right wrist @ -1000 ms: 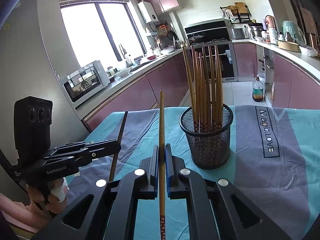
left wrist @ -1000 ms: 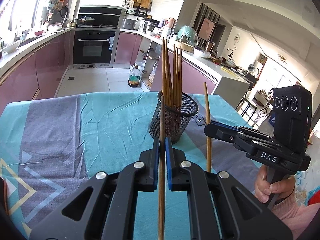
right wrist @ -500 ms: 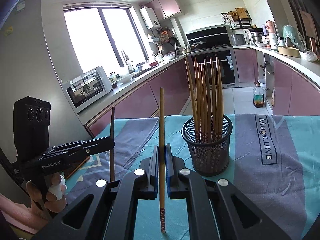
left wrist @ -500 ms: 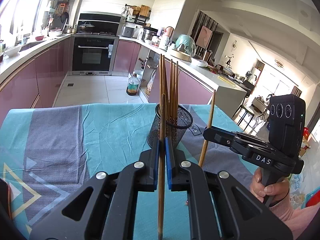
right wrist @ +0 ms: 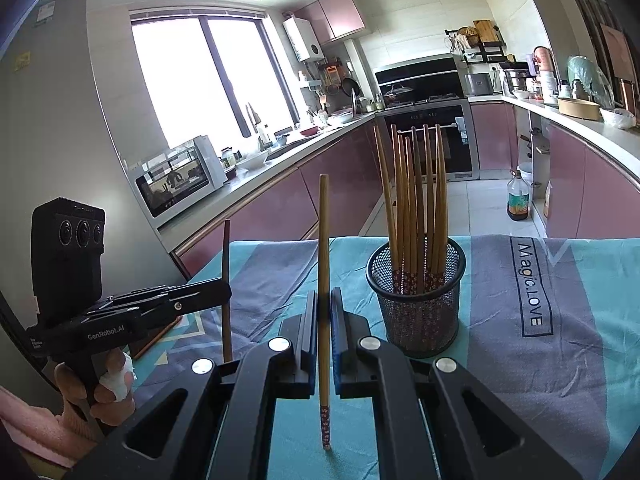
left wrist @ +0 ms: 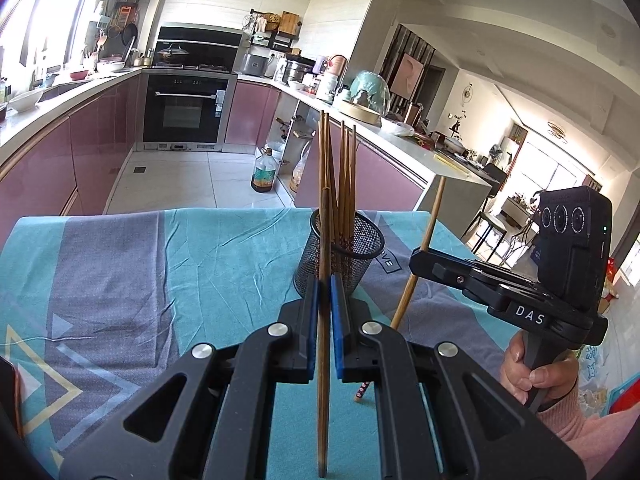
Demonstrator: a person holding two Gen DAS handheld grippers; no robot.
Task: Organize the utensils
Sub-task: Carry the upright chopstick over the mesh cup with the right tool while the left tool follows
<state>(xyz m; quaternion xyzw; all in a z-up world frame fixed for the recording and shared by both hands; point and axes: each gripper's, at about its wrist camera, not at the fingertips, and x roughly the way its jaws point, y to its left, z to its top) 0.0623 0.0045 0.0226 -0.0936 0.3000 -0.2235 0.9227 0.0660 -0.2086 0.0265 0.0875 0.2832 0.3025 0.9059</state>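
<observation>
A black mesh cup (left wrist: 340, 254) holding several wooden chopsticks stands on the table; it also shows in the right wrist view (right wrist: 416, 296). My left gripper (left wrist: 324, 292) is shut on a dark wooden chopstick (left wrist: 323, 380), held upright just in front of the cup. My right gripper (right wrist: 324, 304) is shut on a lighter chopstick (right wrist: 323, 248) with a flowered end, upright, to the left of the cup. Each gripper shows in the other's view, the right gripper (left wrist: 418, 264) with its tilted chopstick (left wrist: 424, 248), the left gripper (right wrist: 224, 292) with its chopstick (right wrist: 226, 264).
The table wears a teal and grey cloth (right wrist: 560, 340) with printed lettering. A dark flat object (right wrist: 154, 336) lies at its left edge. Kitchen counters, an oven (left wrist: 188, 112) and an oil bottle (left wrist: 264, 174) on the floor lie beyond the table.
Both grippers have risen with their chopsticks. The right gripper's chopstick now leans, and the cup looks farther and lower in both views.
</observation>
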